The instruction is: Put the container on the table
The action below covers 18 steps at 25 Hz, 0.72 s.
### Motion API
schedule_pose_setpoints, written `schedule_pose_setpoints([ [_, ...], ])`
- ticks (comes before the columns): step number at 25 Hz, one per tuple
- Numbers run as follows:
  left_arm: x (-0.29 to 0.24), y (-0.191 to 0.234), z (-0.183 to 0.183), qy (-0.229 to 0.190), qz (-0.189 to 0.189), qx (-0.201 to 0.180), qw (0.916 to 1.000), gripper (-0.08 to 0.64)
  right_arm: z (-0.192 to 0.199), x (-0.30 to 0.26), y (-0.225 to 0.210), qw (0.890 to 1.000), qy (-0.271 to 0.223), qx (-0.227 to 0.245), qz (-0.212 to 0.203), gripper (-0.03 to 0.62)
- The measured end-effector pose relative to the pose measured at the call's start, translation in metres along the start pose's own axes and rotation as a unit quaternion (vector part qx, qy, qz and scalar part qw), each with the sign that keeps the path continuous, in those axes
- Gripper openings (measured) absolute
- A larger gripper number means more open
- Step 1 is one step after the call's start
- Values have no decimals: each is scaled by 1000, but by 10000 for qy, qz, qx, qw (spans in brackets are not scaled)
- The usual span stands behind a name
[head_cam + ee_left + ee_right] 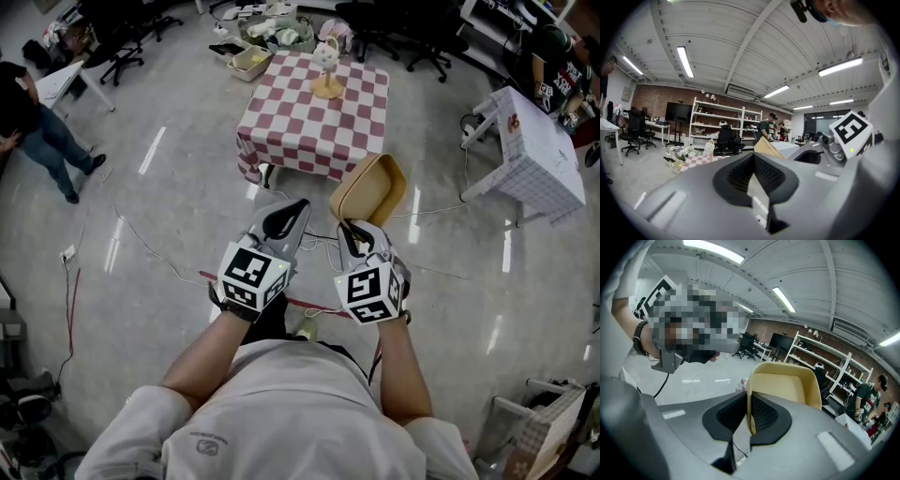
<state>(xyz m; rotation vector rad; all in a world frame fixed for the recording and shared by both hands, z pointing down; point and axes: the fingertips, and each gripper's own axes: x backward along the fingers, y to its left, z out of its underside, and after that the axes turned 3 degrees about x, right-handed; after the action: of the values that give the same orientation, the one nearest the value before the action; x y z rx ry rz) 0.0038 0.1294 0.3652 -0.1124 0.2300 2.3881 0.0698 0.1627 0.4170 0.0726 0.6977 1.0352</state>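
Note:
My right gripper (pixel 352 225) is shut on the lower rim of a tan, shallow container (pixel 368 187), which it holds on edge above the floor. In the right gripper view the container (pixel 785 385) stands upright with its rim pinched in the right gripper (pixel 749 401). The left gripper (pixel 296 206) hangs beside it, shut and holding nothing. From the left gripper (pixel 754 159), the container (pixel 766 146) shows as a tan wedge to the right. A table with a red-and-white checked cloth (pixel 300 131) stands ahead, carrying a yellow stand with a white object (pixel 326 73).
A white table (pixel 534 155) stands at the right. Crates and a basket of items (pixel 251 61) sit behind the checked table, with office chairs (pixel 412 37) beyond. A person (pixel 37 122) stands far left, another (pixel 553 66) far right. Cables (pixel 141 244) run across the floor.

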Motion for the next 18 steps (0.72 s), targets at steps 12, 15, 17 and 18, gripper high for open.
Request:
schedule_pose_setpoints([
  [12, -69, 112, -13, 30, 285, 79, 9996, 6, -35, -113, -38, 9995, 281, 18, 134, 31],
  [15, -87, 140, -17, 59, 423, 109, 9990, 6, -45, -141, -50, 9990, 371, -50, 235, 32],
  [17, -97, 157, -17, 85, 514, 117, 9986, 6, -49, -160, -57, 9986, 443, -78, 290, 32],
  [18, -102, 164, -16, 102, 553, 121, 9983, 6, -50, -168, -58, 9984, 481, -83, 302, 32],
])
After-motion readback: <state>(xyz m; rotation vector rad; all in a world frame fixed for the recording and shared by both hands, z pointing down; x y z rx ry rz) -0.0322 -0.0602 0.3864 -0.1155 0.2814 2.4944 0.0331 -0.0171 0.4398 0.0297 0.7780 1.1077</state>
